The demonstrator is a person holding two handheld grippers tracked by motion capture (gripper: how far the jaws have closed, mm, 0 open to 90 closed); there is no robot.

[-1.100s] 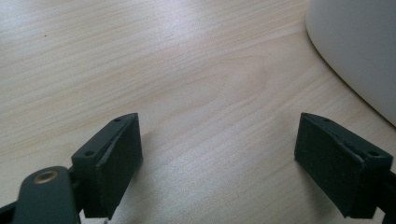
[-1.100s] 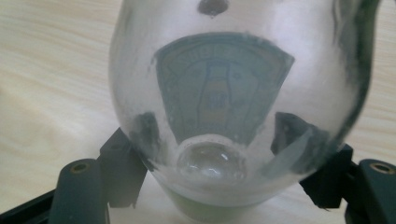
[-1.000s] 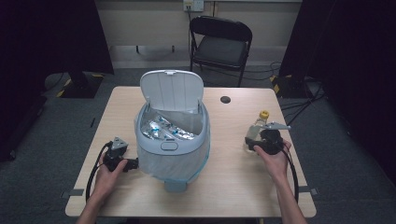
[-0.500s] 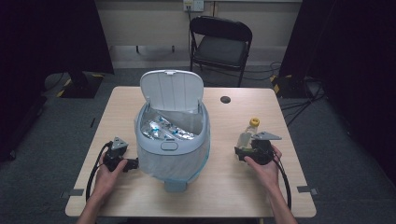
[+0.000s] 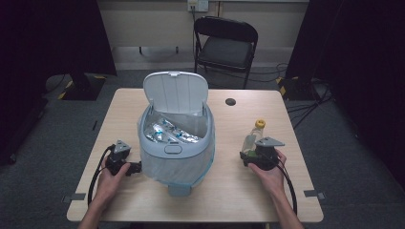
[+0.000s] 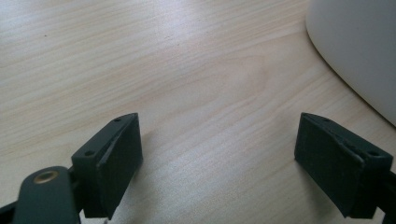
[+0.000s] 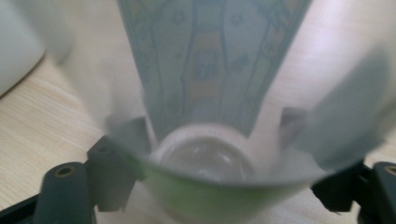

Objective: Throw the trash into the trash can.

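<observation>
A clear plastic bottle (image 5: 253, 138) with a yellow cap leans at the right of the table, and my right gripper (image 5: 258, 153) is shut on its lower part. In the right gripper view the bottle (image 7: 210, 60) has its base toward the camera, between the jaws of the right gripper (image 7: 205, 144). A white pedal bin (image 5: 174, 149) with its lid up and a plastic liner stands mid-table, with crumpled clear items inside. My left gripper (image 5: 125, 161) rests just left of the bin. The left gripper (image 6: 219, 130) is open over bare wood, with the bin wall (image 6: 359, 46) at its right.
The wooden table (image 5: 239, 191) has a small black round cap (image 5: 230, 101) near its far edge. A black folding chair (image 5: 224, 45) stands beyond the table. The bin wall (image 7: 14, 42) shows blurred at the left of the right gripper view.
My right gripper has carried the bottle leftward and nearer the person, closer to the bin. The left gripper has stayed still.
</observation>
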